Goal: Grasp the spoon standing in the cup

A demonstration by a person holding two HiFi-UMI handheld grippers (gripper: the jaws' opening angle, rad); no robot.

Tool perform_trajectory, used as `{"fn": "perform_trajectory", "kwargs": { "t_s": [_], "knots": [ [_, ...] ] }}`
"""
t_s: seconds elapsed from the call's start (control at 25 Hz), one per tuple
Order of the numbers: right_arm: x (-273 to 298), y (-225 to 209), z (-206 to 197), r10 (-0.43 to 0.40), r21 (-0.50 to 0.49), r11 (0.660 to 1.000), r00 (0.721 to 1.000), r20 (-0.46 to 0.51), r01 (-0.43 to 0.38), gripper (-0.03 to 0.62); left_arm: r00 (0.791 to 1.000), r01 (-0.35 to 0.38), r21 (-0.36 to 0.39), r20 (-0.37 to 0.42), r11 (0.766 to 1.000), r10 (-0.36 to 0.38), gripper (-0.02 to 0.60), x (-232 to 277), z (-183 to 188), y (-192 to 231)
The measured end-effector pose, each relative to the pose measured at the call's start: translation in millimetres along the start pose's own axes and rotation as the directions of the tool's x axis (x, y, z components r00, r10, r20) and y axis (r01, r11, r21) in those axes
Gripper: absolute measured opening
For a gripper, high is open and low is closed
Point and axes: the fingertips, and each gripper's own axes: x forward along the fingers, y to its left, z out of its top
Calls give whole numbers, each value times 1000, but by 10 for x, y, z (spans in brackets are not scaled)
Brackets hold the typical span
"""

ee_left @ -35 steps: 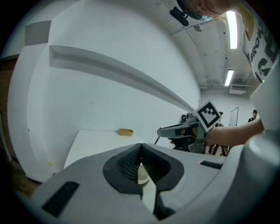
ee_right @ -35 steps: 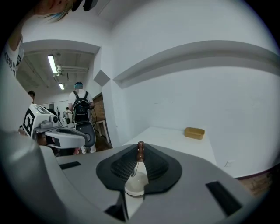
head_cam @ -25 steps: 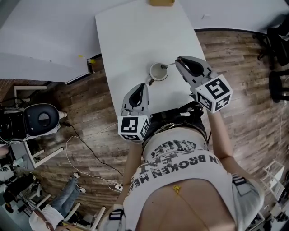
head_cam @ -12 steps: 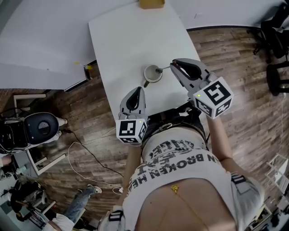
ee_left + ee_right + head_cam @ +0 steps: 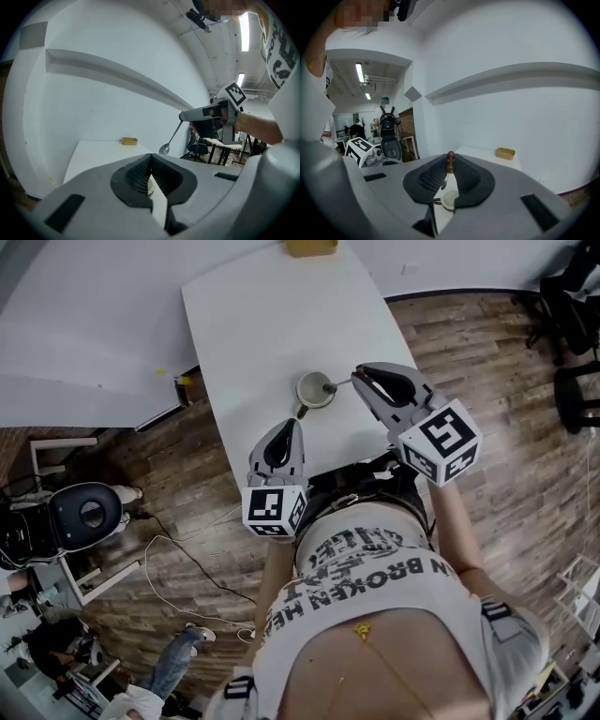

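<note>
A pale cup (image 5: 306,396) stands near the front of the white table (image 5: 272,324). A metal spoon (image 5: 341,382) with a brown handle end slants from the cup's mouth up to my right gripper (image 5: 359,377), which is shut on the handle. In the right gripper view the handle tip (image 5: 450,161) sits pinched between the pads, with the cup (image 5: 450,200) below. In the left gripper view the spoon (image 5: 172,136) hangs from the right gripper, its bowl fully showing. My left gripper (image 5: 295,421) rests just in front of the cup, shut and holding nothing.
A small yellow-brown box (image 5: 311,247) lies at the table's far end. Wooden floor surrounds the table, with black chairs (image 5: 577,334) to the right and cables and a white device (image 5: 84,512) to the left. A person with a backpack (image 5: 386,124) stands far off.
The head view has shifted a little. The right gripper keeps its hold on the spoon over the cup, and the left gripper stays in front of the cup.
</note>
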Motion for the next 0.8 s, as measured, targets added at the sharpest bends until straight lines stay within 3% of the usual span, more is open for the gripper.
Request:
{"fn": "perform_trajectory", "kwargs": {
  "t_s": [0.8],
  "knots": [
    [25,-25,20,-1,-6,1000,1000,-6,0,38,1000,9,-9,-3,1000,-9,-9,33,-18,-22]
  ]
}}
